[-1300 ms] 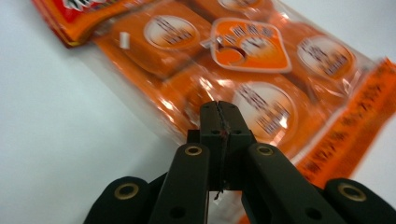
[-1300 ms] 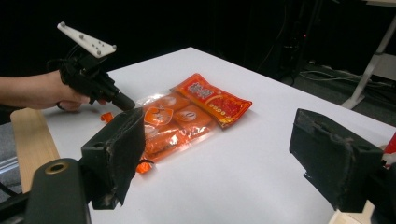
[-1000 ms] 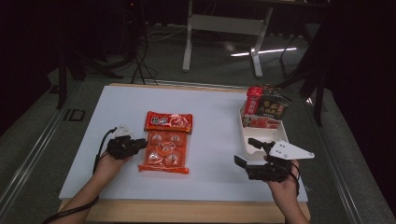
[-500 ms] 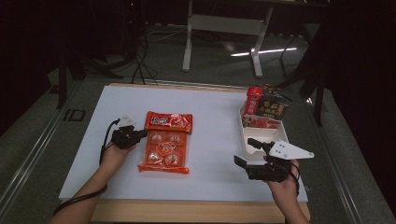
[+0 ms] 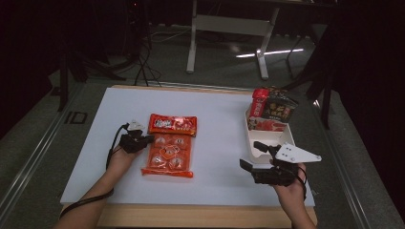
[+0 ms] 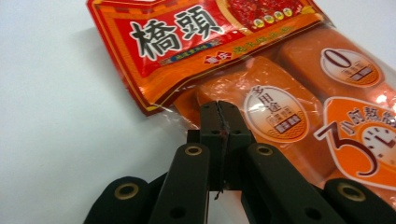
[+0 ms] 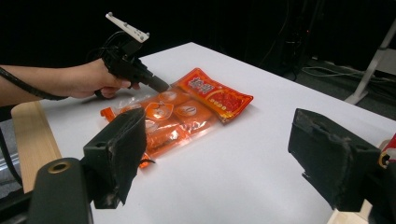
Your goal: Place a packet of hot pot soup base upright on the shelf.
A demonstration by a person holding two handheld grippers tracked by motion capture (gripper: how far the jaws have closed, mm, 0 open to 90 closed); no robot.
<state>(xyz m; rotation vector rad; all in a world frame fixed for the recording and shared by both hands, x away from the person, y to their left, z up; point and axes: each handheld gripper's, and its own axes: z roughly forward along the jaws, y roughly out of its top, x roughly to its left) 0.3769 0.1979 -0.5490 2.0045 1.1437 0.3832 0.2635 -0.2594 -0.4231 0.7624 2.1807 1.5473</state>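
The orange seasoning bag (image 5: 169, 146) lies flat on the white table (image 5: 215, 157), at about nine o'clock from the white tray (image 5: 258, 151). The left gripper (image 5: 147, 139) has its jaws pinched together on the bag's clear left edge. The tray holds a red packet (image 5: 259, 104) and a dark packet (image 5: 278, 109), standing at its twelve o'clock end. The right gripper (image 5: 252, 156) hovers beside the tray, jaws wide and empty.

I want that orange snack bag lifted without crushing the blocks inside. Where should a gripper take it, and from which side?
Take the orange snack bag by its thin clear side margin, coming in low from its left edge, as the left gripper has: its jaws are shut on that film beside a block. The bag lies flat, so only its flat sealed edges and the red header give the jaws something thin to pinch.
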